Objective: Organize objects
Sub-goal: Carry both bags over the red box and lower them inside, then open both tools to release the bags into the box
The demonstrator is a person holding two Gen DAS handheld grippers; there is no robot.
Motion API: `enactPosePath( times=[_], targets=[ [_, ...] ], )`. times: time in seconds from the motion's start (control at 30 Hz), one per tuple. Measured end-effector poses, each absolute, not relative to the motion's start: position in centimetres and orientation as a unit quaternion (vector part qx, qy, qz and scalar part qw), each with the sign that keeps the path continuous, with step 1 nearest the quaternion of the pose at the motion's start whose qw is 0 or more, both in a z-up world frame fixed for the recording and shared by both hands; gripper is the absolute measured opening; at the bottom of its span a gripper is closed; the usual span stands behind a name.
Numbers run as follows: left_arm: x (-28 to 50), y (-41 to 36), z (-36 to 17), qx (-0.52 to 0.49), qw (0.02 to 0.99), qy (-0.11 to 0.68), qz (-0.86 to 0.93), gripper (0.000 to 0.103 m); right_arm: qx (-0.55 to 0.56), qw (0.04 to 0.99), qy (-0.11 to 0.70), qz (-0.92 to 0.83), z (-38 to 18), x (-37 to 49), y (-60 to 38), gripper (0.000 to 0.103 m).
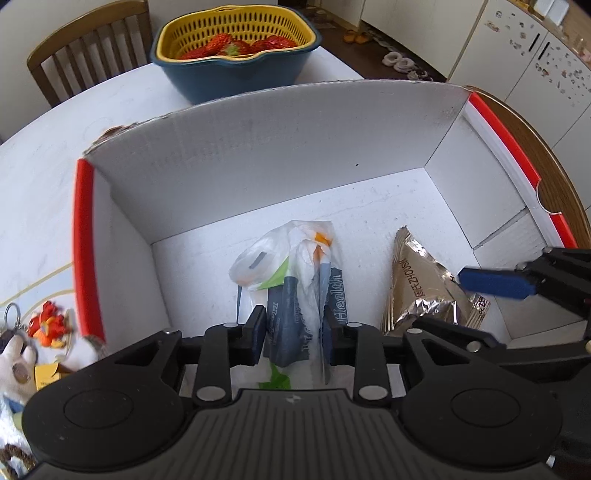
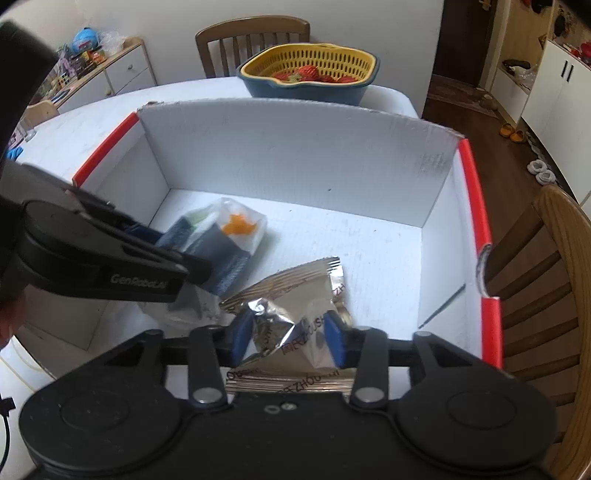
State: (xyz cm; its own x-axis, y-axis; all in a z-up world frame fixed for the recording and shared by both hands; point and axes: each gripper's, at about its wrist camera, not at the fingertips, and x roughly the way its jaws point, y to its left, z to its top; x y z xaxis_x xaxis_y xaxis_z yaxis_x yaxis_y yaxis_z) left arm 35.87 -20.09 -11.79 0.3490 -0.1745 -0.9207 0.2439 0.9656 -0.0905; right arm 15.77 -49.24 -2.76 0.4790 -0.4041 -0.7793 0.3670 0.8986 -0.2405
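The white cardboard box (image 1: 258, 147), red along its side rims, takes up most of both views and sits on a white table (image 1: 55, 122). Beyond its far wall stands a blue bowl (image 1: 236, 77) with a yellow strainer basket (image 1: 240, 26) of strawberries (image 1: 229, 46).

Inside the box are 2 packages, side by side and close together. The left gripper (image 1: 293, 328) is closed on the plastic packet (image 1: 291, 280) — white film with blue panels, green and orange patches, the word "Health" readable. Its long axis runs straight forward from the jaws toward the far wall, and its far end seems to rest on the box floor.

The right gripper (image 2: 290, 334) clamps the foil pouch (image 2: 291, 295), a crumpled silver-bronze bag with dark lettering, its sealed crimped end pointing away and up-right in the right wrist view. It lies to the right of the plastic packet, near the middle of the floor.

Each package is already in the nearer hand, down in the box — so I judge the next move is simply letting go, with bare floor ahead and to the right.
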Motion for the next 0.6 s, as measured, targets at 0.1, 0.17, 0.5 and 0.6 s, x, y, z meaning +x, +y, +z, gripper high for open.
enactPosePath(
  times=[0.1, 0.17, 0.5, 0.6],
  targets=[
    [35.1, -19.8, -11.0, 0.031, 0.828, 0.545, -0.131, 0.029, -0.01, 0.866, 0.447, -0.224, -2.0, 15.2, -49.0, 0.053],
    [34.6, -19.5, -10.3, 0.03, 0.832, 0.537, -0.139, 0.029, -0.01, 0.869, 0.441, -0.223, -1.4, 14.9, -48.6, 0.059],
    [30.7, -16.9, -5.6, 0.018, 0.857, 0.492, -0.152, 0.029, -0.01, 0.879, 0.43, -0.206, 1.7, 13.7, -44.2, 0.071],
    [29.1, -15.5, -4.3, 0.015, 0.864, 0.479, -0.157, 0.03, -0.022, 0.881, 0.43, -0.198, 2.5, 13.6, -42.2, 0.075]
  ],
)
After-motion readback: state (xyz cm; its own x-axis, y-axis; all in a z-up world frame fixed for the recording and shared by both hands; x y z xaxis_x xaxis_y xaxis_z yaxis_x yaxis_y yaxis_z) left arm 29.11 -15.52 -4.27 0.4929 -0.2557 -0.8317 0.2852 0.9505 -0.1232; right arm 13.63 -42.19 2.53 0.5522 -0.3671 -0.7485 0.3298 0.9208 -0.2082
